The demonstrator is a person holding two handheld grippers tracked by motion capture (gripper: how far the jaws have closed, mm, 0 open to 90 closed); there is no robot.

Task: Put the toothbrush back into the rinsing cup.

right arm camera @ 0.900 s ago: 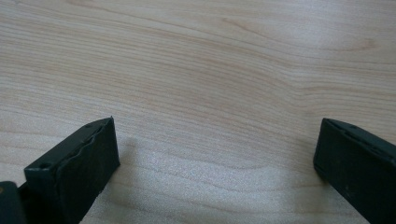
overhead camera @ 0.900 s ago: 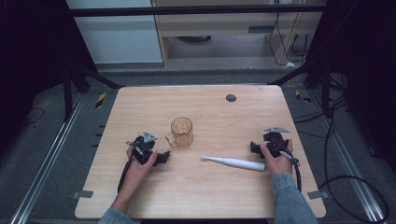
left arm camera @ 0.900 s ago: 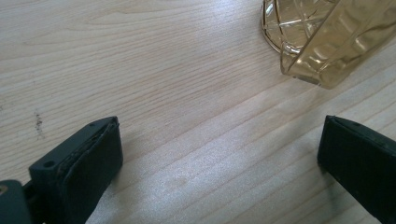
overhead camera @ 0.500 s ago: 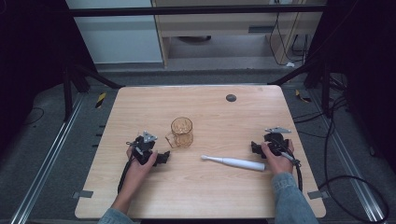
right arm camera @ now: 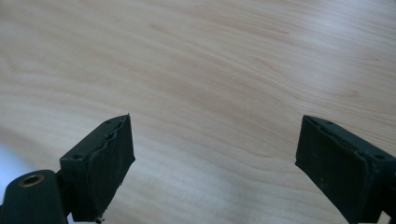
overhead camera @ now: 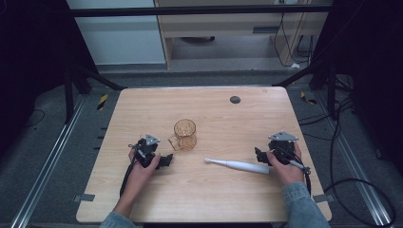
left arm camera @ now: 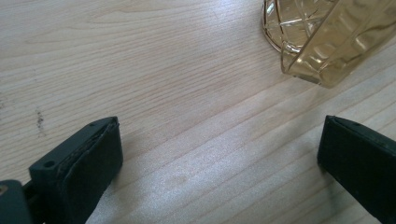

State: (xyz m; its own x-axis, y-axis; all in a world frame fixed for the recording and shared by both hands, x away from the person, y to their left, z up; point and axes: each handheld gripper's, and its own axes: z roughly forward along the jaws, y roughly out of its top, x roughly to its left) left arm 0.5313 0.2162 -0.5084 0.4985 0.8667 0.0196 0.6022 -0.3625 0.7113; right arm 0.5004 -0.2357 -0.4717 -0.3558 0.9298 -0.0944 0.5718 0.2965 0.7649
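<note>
Pale wood-grain tabletop [overhead camera: 214, 190]: your left tool [overhead camera: 166, 160] and right tool [overhead camera: 259, 154] rest released, flanking faceted amber glass mug [overhead camera: 184, 134] and slim white toothbrush [overhead camera: 237, 165].

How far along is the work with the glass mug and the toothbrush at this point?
Nothing looks done: the amber glass mug stands empty and the white toothbrush lies flat on the table. Nothing is in hand: the left hand-held gripper and right hand-held gripper are both open and empty. Grasping and any placing remain.
</note>
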